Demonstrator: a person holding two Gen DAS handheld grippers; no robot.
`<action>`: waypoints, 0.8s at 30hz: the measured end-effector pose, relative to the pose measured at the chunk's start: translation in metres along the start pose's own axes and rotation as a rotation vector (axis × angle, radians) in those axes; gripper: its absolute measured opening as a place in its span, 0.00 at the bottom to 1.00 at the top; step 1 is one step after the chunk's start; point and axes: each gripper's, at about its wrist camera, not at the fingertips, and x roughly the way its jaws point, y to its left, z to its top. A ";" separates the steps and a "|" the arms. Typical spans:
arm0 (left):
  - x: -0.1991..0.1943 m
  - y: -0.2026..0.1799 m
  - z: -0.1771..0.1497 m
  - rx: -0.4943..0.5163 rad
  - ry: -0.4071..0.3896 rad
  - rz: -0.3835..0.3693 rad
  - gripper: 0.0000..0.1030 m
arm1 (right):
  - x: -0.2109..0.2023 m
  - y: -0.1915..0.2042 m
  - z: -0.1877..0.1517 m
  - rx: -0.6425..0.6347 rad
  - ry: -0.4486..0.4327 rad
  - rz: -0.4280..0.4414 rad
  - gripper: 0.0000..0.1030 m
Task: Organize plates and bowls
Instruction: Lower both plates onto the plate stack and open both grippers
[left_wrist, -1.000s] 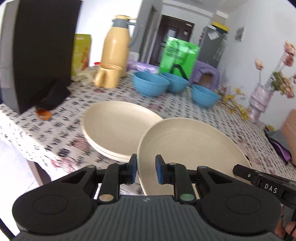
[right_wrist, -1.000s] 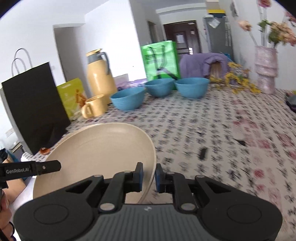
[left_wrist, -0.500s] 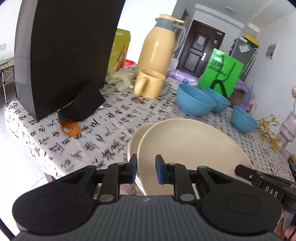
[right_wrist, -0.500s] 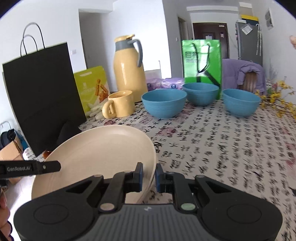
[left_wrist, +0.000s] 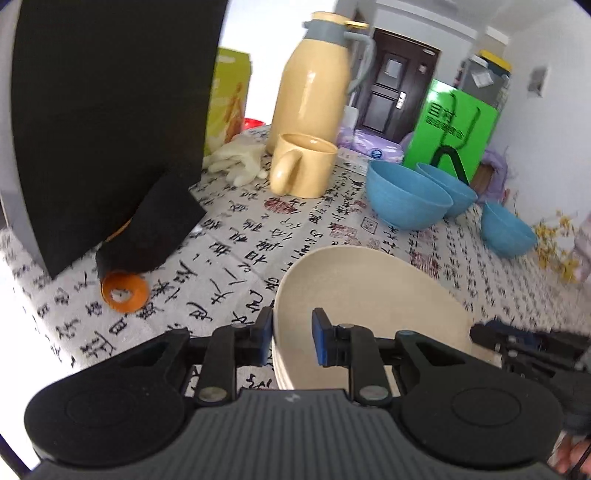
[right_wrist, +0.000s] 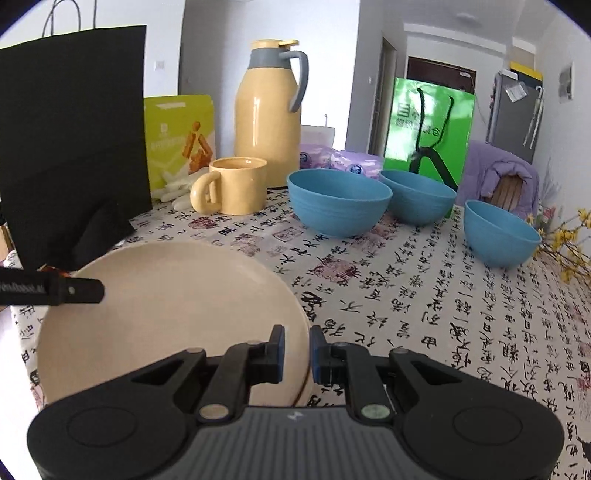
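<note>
Stacking is the step in hand: the cream plate (right_wrist: 173, 306) sits on the plates (left_wrist: 280, 373) already lying on the bench (right_wrist: 424, 295), whose rims show as layered edges just below the left fingers (left_wrist: 293, 341). Both sets of fingers straddle opposite rims of the top plate, a two-handed hold that keeps a wide, shallow dish level while it is lowered.

The left fingers have just been opening. A clear gap shows between the inner pad and the rim, so this side appears released, with the rim between the pads.

The right fingers (right_wrist: 296, 349) are nearly closed, with the opposite rim pinched between the blue pads.

Beyond the fingers, three blue bowls (right_wrist: 339, 201) stand apart from one another and are not yet nested. A yellow mug (right_wrist: 236, 184) and flask (right_wrist: 269, 118) stand further back.
</note>
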 end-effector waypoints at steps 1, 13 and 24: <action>0.000 -0.003 -0.001 0.032 -0.006 0.004 0.26 | -0.001 0.000 0.000 -0.003 -0.005 0.000 0.13; -0.032 -0.010 -0.011 0.129 -0.083 0.052 0.44 | -0.037 -0.015 -0.003 0.044 -0.060 0.016 0.24; -0.092 -0.040 -0.045 0.157 -0.143 -0.022 0.72 | -0.117 -0.035 -0.041 0.077 -0.145 -0.006 0.60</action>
